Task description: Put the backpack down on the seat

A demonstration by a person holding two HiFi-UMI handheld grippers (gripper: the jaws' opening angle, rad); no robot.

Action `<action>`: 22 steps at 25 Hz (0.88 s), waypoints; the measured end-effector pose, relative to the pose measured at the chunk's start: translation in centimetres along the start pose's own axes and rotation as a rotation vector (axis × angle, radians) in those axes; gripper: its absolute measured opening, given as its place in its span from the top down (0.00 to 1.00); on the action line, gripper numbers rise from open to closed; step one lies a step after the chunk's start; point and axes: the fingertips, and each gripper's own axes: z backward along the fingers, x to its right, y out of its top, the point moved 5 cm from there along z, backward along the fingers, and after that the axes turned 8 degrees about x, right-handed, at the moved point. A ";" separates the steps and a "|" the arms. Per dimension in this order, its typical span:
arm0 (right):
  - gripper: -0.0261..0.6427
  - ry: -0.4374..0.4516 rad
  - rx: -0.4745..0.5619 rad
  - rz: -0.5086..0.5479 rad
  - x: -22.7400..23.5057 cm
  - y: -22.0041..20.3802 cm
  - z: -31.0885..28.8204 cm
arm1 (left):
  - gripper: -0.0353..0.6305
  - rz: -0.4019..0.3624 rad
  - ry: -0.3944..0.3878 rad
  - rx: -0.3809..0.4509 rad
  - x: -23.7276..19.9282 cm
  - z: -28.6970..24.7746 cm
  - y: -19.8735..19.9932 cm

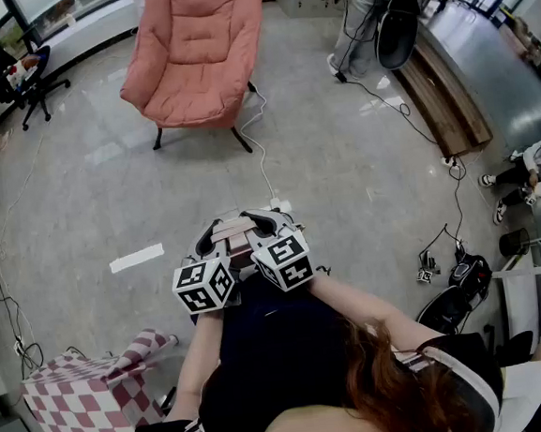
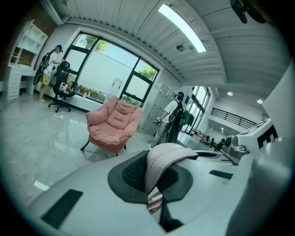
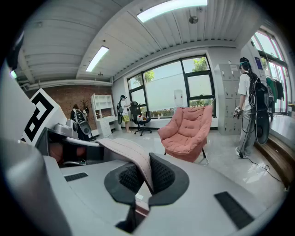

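Note:
A pink padded armchair stands on the grey floor well ahead of me; it also shows in the left gripper view and the right gripper view. My two grippers are held side by side at waist height. The left gripper is shut on a beige backpack strap that loops over its dark pads. My right gripper is shut on the same kind of strap. The strap bridges both grippers. The backpack's body hangs below them, hidden from view.
A white cable with a power strip runs from the armchair toward me. White tape lies on the floor at left. A red-and-white checkered piece sits at lower left. A person stands by a wooden bench.

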 end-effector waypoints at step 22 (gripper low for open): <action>0.91 0.102 -0.022 0.042 -0.9 0.5 -2.1 | 0.92 0.058 0.135 0.043 -1.9 0.6 0.1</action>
